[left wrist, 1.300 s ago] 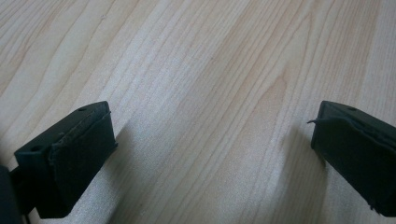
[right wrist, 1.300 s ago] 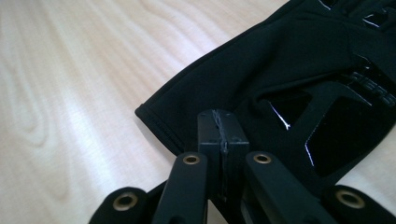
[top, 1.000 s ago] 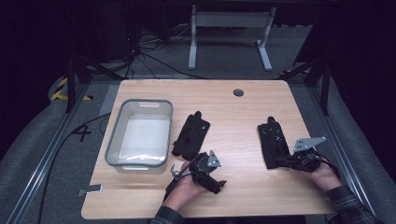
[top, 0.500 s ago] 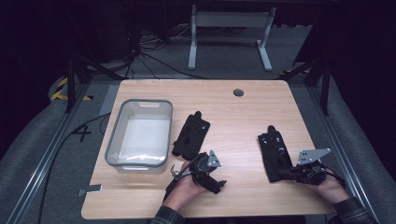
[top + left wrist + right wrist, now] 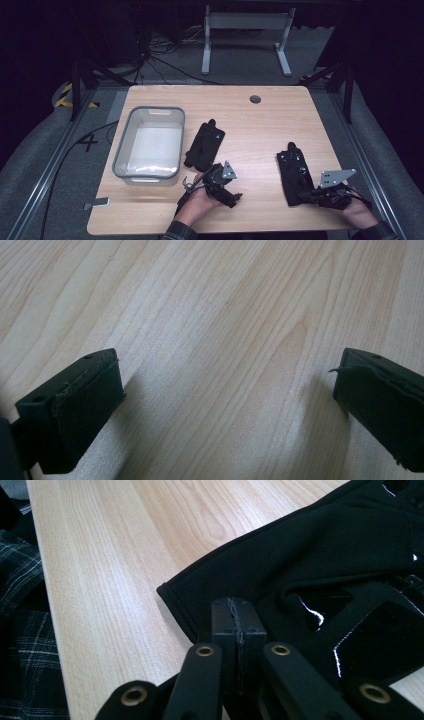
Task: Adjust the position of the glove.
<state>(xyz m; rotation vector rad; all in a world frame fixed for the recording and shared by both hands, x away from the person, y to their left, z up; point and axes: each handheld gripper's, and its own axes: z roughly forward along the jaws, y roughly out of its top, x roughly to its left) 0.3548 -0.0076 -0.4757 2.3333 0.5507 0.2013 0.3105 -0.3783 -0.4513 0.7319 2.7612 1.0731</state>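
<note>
**Two black gloves on the wooden table**

The left gripper (image 5: pixel 231 196) rests with jaws wide apart over bare wood. One flat black fabric glove (image 5: pixel 204 146) lies beside the clear plastic bin (image 5: pixel 131 170). The right gripper (image 5: pixel 235 611), jaws together, pinches the cuff hem of the second black glove (image 5: pixel 291 172).
</note>
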